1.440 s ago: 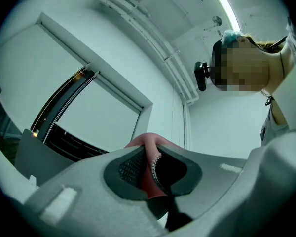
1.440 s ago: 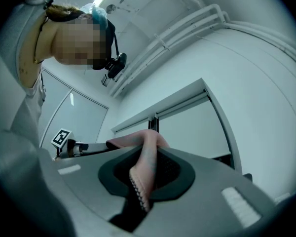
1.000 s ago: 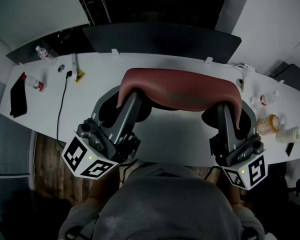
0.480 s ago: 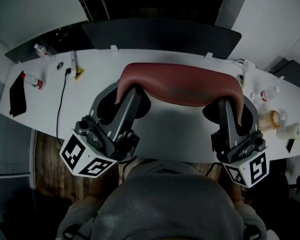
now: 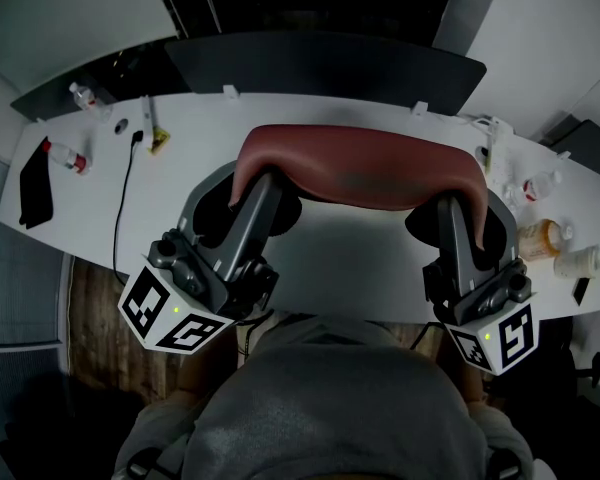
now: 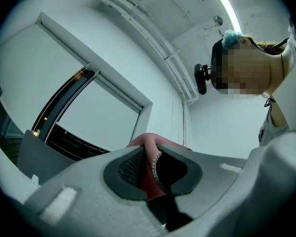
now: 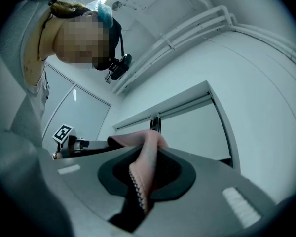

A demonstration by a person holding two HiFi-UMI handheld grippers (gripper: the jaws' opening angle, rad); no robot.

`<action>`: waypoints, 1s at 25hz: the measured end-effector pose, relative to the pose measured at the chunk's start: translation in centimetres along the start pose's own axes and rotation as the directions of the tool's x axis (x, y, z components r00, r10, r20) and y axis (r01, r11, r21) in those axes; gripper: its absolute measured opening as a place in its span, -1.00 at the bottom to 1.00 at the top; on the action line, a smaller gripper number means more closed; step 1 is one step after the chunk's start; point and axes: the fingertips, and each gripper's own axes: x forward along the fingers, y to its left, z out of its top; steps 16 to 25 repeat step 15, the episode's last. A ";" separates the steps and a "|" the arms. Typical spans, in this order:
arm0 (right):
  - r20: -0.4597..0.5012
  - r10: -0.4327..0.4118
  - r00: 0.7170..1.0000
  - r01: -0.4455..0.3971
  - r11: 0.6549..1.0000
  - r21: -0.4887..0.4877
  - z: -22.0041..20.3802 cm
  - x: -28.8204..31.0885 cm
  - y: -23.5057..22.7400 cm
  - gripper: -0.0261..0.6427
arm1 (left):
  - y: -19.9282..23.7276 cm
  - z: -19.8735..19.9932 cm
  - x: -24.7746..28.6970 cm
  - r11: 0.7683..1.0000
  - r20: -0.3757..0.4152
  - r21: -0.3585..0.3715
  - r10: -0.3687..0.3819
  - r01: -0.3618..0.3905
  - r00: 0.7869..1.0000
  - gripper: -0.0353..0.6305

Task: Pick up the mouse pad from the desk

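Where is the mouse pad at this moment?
Head view, centre: the mouse pad hangs over the white desk, its left end in the left gripper, its right end in the right gripper.

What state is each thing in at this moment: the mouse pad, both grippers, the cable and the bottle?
mouse pad, raised off the desk, held at both ends, bowed.
left gripper, shut on the pad's left end.
right gripper, shut on its right end.
black cable, lying along the desk.
red-capped bottle, lying on its side.
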 end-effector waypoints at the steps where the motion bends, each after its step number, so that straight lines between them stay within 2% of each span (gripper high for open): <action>1: 0.000 0.000 1.000 0.000 1.000 0.000 0.0 0.0 0.0 -0.77 | 0.0 0.0 -0.1 1.000 0.000 0.001 0.001 -0.001 1.000 -0.70; 25: -0.002 0.001 1.000 -0.001 1.000 -0.014 0.5 -0.4 0.4 -0.77 | -0.4 0.1 -0.3 1.000 0.005 -0.004 0.002 -0.002 1.000 -0.70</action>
